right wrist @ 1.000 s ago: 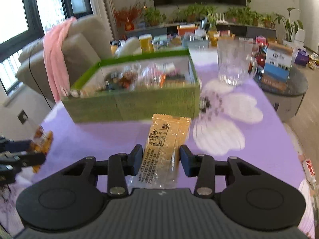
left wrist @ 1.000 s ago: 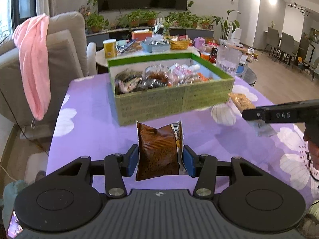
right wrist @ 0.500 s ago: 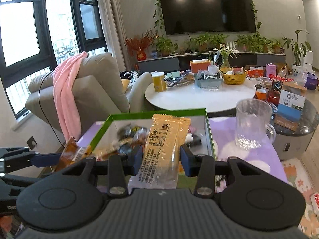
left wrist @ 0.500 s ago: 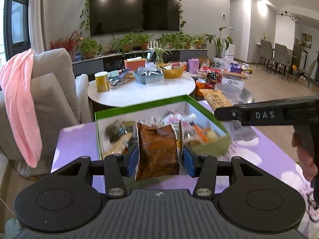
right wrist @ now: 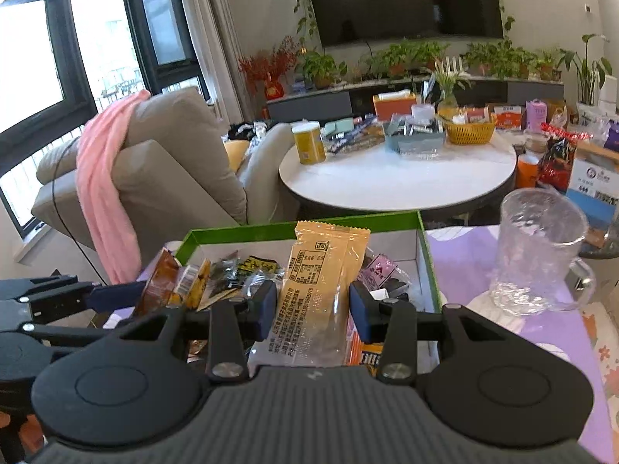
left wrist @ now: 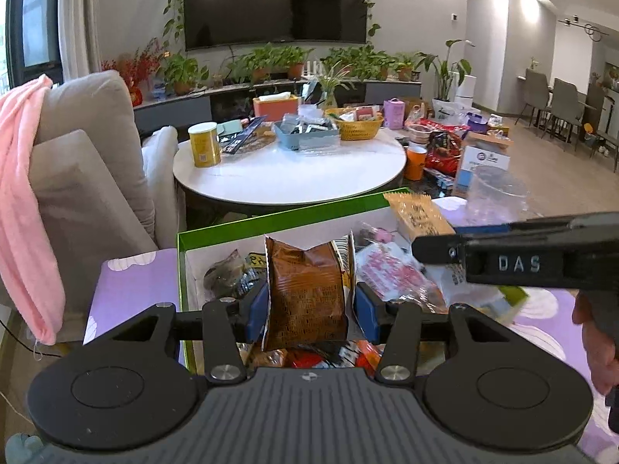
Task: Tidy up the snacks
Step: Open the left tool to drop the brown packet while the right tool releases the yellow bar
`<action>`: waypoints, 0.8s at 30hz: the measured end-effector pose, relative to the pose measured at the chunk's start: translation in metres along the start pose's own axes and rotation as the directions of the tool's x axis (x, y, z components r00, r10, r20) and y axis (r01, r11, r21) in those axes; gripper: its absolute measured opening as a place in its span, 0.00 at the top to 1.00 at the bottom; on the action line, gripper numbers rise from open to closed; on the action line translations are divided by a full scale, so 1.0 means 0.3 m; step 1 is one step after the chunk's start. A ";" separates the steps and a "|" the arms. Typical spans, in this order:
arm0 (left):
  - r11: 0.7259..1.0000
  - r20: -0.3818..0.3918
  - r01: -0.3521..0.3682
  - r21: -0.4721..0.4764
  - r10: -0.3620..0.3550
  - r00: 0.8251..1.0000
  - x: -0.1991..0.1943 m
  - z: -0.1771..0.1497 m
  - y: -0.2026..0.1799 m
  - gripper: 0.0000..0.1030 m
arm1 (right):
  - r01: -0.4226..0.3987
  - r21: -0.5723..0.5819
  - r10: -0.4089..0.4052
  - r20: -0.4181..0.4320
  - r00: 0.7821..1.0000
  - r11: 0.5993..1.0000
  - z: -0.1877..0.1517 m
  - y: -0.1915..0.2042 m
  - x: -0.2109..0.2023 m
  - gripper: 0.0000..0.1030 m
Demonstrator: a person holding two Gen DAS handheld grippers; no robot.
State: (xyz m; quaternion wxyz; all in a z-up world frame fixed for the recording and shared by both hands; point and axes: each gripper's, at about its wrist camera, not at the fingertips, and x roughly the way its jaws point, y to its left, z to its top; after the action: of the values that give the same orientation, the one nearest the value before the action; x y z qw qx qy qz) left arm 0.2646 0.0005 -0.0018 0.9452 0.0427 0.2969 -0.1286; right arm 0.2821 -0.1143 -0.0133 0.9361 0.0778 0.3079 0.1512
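Note:
My left gripper [left wrist: 311, 315] is shut on a brown snack packet [left wrist: 305, 294] and holds it over the green-rimmed box [left wrist: 247, 224], which holds several wrapped snacks. My right gripper [right wrist: 313, 309] is shut on a long yellow snack packet [right wrist: 317, 286] and holds it over the same box [right wrist: 423, 232], near its right side. In the left wrist view the right gripper [left wrist: 514, 259] reaches in from the right with the yellow packet [left wrist: 419, 216]. In the right wrist view the left gripper [right wrist: 112, 294] comes in from the left with the brown packet [right wrist: 160, 284].
The box stands on a purple flowered tablecloth [left wrist: 123, 286]. A clear glass mug [right wrist: 537, 263] stands right of the box. A grey sofa with a pink cloth [right wrist: 104, 193] is at the left. A white round table [left wrist: 290, 170] with clutter stands behind.
Both grippers have risen and moved forward with their packets, from above the tablecloth in front of the box to above the box's inside.

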 end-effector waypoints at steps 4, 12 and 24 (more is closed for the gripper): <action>0.999 -0.018 -0.040 0.001 0.041 0.999 0.064 -0.010 0.011 0.45 | 0.013 0.000 -0.013 -0.004 1.000 1.000 -0.007 -0.002 0.055 0.33; 0.997 -0.019 -0.078 -0.001 0.078 0.997 0.067 -0.031 0.015 0.44 | 0.041 0.027 -0.041 0.018 0.999 0.999 -0.018 -0.003 0.024 0.14; 0.995 0.029 -0.101 -0.003 0.101 0.994 -0.066 -0.028 -0.005 0.44 | 0.034 0.034 -0.035 0.044 0.998 0.999 -0.009 0.039 -0.087 0.10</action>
State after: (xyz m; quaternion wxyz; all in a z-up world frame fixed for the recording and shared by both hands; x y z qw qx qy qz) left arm 0.2439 0.0048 0.0025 0.9547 0.0552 0.2809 -0.0812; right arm 0.2579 -0.1117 0.0018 0.9437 0.0917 0.2908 0.1282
